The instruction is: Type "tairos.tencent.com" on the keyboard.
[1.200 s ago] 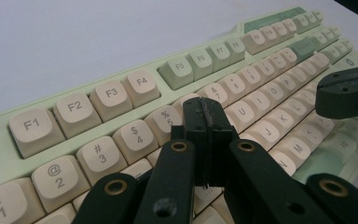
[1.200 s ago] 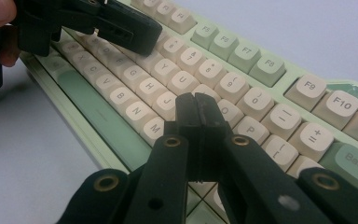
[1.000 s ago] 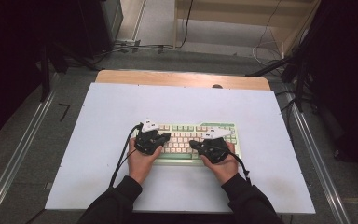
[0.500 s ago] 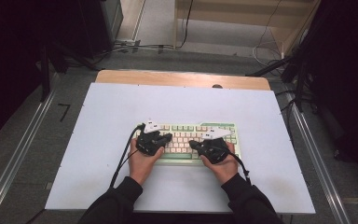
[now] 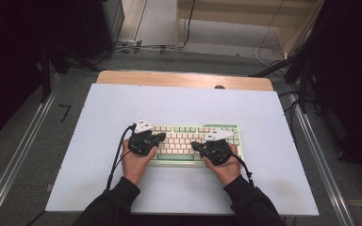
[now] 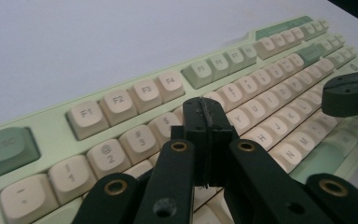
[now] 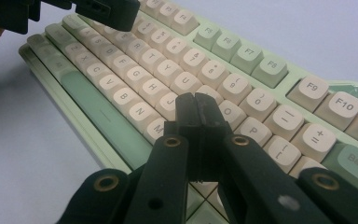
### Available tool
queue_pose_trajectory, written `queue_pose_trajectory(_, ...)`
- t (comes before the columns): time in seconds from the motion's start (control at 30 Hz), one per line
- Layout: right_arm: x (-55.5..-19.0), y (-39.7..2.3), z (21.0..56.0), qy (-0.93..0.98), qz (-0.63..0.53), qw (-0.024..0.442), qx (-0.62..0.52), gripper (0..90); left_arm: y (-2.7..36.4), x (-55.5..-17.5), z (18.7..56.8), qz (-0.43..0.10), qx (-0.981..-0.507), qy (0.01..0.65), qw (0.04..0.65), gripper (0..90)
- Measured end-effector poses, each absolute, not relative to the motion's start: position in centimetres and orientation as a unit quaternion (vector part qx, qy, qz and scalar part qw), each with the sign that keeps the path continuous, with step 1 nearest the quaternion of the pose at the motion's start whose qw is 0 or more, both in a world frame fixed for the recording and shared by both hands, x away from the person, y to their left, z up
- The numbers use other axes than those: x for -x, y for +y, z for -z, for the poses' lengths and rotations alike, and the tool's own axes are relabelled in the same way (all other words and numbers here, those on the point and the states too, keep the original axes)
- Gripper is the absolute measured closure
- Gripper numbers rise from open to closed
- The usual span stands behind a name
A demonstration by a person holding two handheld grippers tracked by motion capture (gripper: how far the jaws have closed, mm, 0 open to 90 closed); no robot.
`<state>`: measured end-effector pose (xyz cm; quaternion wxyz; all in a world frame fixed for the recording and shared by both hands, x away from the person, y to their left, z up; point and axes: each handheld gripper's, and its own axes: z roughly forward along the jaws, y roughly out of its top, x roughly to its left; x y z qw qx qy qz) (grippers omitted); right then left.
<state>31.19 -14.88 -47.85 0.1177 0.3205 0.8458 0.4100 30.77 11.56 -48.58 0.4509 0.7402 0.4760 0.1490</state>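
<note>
Pale green keyboard [image 5: 188, 141] (cream keys)

White table top, one keyboard on it

I see a pale white board [image 5: 99, 117] covering most of a wooden table [image 5: 179, 79], whose bare wood strip shows along the far edge. A light green keyboard [image 5: 184, 129] with cream keys lies flat on the board, a little nearer my side than the middle, its long edge parallel to the near edge of the table.
</note>
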Motion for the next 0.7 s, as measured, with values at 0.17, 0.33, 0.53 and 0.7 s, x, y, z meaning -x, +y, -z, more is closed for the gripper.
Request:
queue_pose_trajectory(0.17,-31.14,-14.72,47.86,0.846,-0.41,0.116,-0.319,88.3,12.08,-30.65,48.61,-0.155,-0.74,0.48,0.446,90.0)
queue_pose_trajectory(0.33,-31.17,-14.7,47.89,0.847,-0.41,0.117,-0.319,88.3,12.29,-30.72,48.83,-0.154,-0.739,0.483,0.443,90.0)
queue_pose_trajectory(0.53,-31.15,-14.78,47.81,0.846,-0.411,0.117,-0.319,88.3,12.36,-30.7,48.95,-0.155,-0.74,0.484,0.441,90.0)
queue_pose_trajectory(0.7,-31.16,-14.73,47.85,0.846,-0.411,0.117,-0.318,88.3,12.39,-30.73,49.02,-0.154,-0.739,0.486,0.44,90.0)
